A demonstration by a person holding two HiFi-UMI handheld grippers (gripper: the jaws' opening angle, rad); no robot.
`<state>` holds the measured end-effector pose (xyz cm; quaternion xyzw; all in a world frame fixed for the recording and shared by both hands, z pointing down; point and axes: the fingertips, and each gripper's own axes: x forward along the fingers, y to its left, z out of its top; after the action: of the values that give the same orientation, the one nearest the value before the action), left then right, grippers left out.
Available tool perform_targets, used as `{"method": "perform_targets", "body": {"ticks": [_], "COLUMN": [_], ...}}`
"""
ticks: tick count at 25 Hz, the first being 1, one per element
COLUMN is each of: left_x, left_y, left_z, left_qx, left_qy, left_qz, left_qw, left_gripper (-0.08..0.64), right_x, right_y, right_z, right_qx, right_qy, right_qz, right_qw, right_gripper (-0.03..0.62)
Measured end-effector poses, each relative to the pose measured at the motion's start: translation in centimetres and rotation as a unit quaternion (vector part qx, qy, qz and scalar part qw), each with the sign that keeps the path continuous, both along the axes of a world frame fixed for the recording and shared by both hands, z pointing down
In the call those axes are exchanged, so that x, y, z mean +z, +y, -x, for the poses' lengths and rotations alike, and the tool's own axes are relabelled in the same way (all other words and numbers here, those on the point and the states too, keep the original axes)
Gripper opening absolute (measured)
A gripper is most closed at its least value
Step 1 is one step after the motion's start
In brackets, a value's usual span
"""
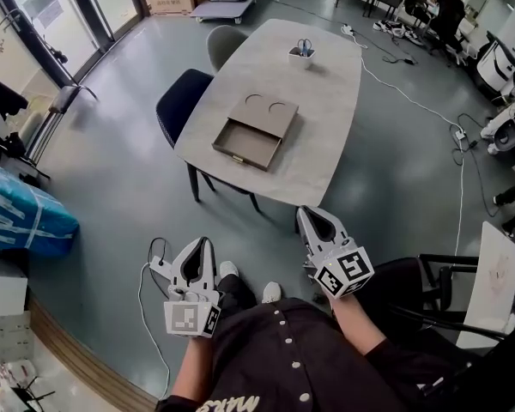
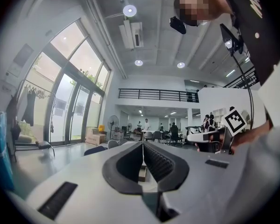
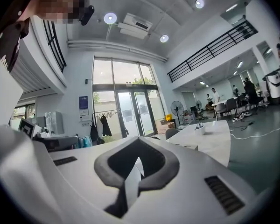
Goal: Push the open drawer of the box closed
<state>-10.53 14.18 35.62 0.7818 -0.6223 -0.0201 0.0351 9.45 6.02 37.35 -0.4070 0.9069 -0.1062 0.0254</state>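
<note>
A flat brown box (image 1: 266, 112) lies on the light grey table (image 1: 326, 136), and its drawer (image 1: 247, 145) is pulled out toward the table's near left edge. Both grippers hang well short of the table, over the floor in front of my body. The left gripper (image 1: 207, 242) is shut and holds nothing. The right gripper (image 1: 302, 210) is also shut and holds nothing, its tips close to the table's near corner. In the left gripper view the jaws of the left gripper (image 2: 142, 144) meet, with a sliver of the box (image 2: 142, 172) behind them. The right gripper view shows the right gripper (image 3: 139, 140) with its jaws together, beside the table (image 3: 210, 141).
A dark blue chair (image 1: 182, 101) and a grey chair (image 1: 223, 43) stand at the table's left side. A white holder with scissors (image 1: 302, 55) sits at the table's far end. A black chair (image 1: 451, 281) is at my right, a blue bag (image 1: 21, 215) at my left, and cables (image 1: 412, 101) cross the floor.
</note>
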Motion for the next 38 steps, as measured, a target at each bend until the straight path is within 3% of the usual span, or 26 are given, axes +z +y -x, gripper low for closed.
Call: {"method": "perform_targets", "body": {"ticks": [5, 17, 27, 33, 38], "left_x": [1.0, -1.2, -1.7, -0.3, 1.2], "left_y": [-3.2, -17.3, -25.8, -28.1, -29.8], "left_z": [2.5, 9.9, 12.3, 12.3, 12.1], "left_qx": [0.004, 0.054, 0.136, 0.189, 0.213], "left_qy": [0.007, 0.007, 0.014, 0.026, 0.035], "left_qz": [0.008, -0.006, 0.0, 0.019, 0.036], "left_qw": [0.9999, 0.9985, 0.9905, 0.9815, 0.9756], "left_gripper": [0.017, 0.017, 0.017, 0.017, 0.017], "right_x": [0.5, -2.8, -2.8, -1.8, 0.1], "right_y": [-3.0, -14.9, -20.6, -21.9, -22.5], "right_z": [2.5, 9.8, 13.2, 13.3, 12.7], "right_qx": [0.003, 0.035, 0.096, 0.138, 0.156], "right_qy": [0.0, 0.006, 0.028, 0.01, -0.073], "right_qz": [0.003, -0.025, -0.014, 0.008, 0.063], "right_qw": [1.0, 0.999, 0.995, 0.99, 0.983], "right_gripper": [-0.003, -0.003, -0.003, -0.003, -0.003]}}
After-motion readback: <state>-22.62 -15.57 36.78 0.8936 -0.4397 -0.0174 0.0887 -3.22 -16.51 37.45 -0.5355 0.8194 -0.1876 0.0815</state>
